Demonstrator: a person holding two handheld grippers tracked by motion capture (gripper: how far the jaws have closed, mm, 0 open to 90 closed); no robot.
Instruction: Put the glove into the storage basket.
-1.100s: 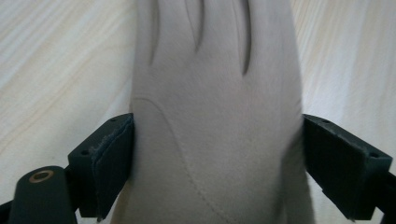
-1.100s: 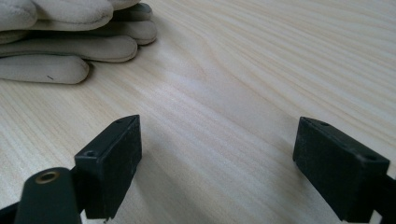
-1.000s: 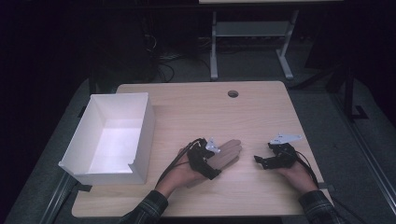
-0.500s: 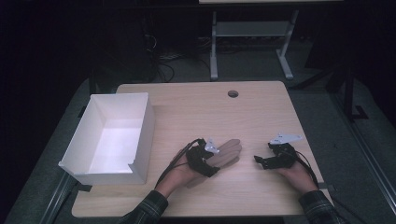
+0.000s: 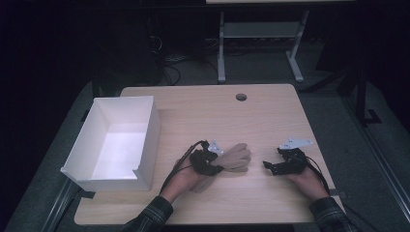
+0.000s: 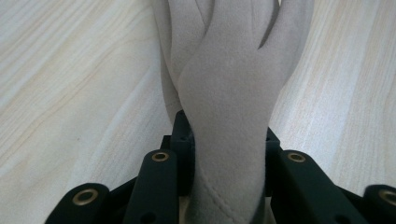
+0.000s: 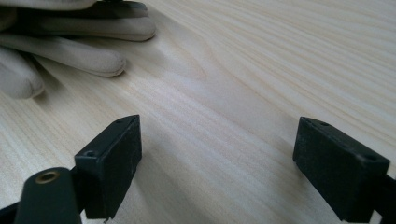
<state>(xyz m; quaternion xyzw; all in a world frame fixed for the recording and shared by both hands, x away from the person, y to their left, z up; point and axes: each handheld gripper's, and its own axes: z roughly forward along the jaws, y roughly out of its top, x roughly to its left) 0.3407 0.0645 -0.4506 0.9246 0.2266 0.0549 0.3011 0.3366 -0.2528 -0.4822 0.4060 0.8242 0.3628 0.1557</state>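
Observation:
A beige glove [image 5: 235, 157] lies on the wooden table [image 5: 217, 116], fingers pointing right. My left gripper [image 5: 216, 163] is at its wrist end. In the left gripper view the glove [image 6: 233, 88] runs up between the two black jaws, which have just been closing and now pinch the bunched fabric from both sides. My right gripper [image 5: 267, 166] rests on the table just right of the glove's fingertips, pointing left. Its jaws [image 7: 217, 158] stand wide open over bare wood, with the glove's fingers [image 7: 70, 56] a short way ahead.
An open white box [image 5: 147, 137] stands at the table's left, its near corner close to the left forearm. A round cable hole [image 5: 241, 97] sits near the far edge. Beyond the table are a metal stand and dark floor.
In the high view the left gripper stays at the glove's wrist end and barely shifts. The right hand has kept still.

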